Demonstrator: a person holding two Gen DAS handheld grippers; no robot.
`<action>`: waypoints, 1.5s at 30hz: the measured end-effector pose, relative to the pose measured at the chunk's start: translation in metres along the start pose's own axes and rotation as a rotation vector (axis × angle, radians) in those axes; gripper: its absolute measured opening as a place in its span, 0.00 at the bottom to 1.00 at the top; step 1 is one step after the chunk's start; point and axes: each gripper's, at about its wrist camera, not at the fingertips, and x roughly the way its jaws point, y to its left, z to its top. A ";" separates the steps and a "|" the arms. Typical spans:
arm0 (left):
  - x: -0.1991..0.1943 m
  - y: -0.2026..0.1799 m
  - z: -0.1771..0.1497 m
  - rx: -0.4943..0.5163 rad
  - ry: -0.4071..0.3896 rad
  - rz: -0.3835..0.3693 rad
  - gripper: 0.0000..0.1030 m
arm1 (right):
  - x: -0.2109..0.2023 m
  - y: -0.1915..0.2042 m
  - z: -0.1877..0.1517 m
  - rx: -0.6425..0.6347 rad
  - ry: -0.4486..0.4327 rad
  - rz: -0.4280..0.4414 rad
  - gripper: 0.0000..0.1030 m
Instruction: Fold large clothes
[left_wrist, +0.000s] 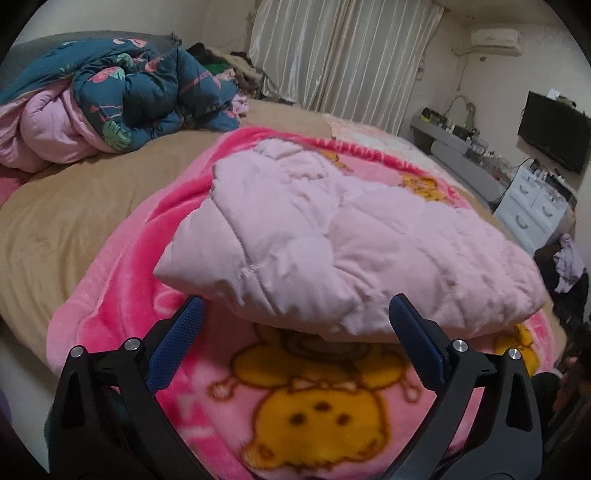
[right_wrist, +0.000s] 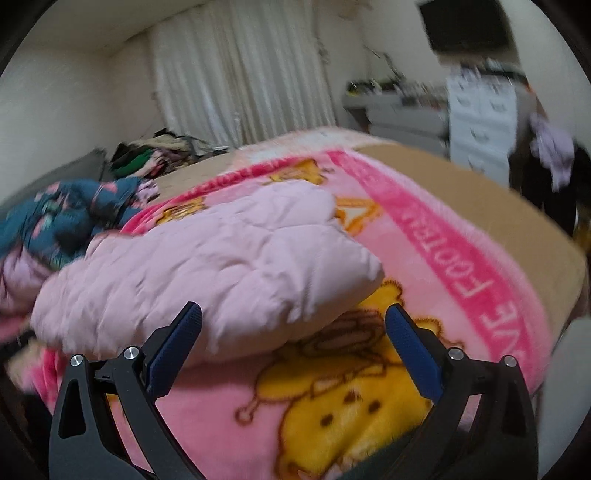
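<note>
A pale pink quilted garment (left_wrist: 332, 236) lies folded into a thick bundle on a pink cartoon blanket (left_wrist: 303, 406) on the bed. In the left wrist view my left gripper (left_wrist: 295, 314) stands open just short of the bundle's near edge, its blue pads wide apart and touching nothing. The right wrist view is blurred. There the same garment (right_wrist: 207, 266) lies ahead and to the left, and my right gripper (right_wrist: 293, 321) is open before its near right corner, nothing between the pads.
A crumpled teal flowered duvet (left_wrist: 122, 92) with pink lining is heaped at the bed's far left. A tan sheet (left_wrist: 74, 206) covers the bed. Loose clothes (right_wrist: 155, 155) pile by the curtains. White drawers (left_wrist: 535, 210), a grey shelf and a TV (left_wrist: 554, 129) stand to the right.
</note>
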 end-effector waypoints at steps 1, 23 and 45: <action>-0.007 -0.004 -0.001 0.001 -0.010 -0.008 0.91 | -0.006 0.006 -0.003 -0.020 -0.009 0.006 0.96; -0.049 -0.070 -0.044 0.114 -0.039 -0.099 0.91 | -0.076 0.101 -0.028 -0.266 -0.061 0.172 0.96; -0.047 -0.074 -0.048 0.138 -0.040 -0.068 0.91 | -0.063 0.103 -0.033 -0.266 0.001 0.186 0.96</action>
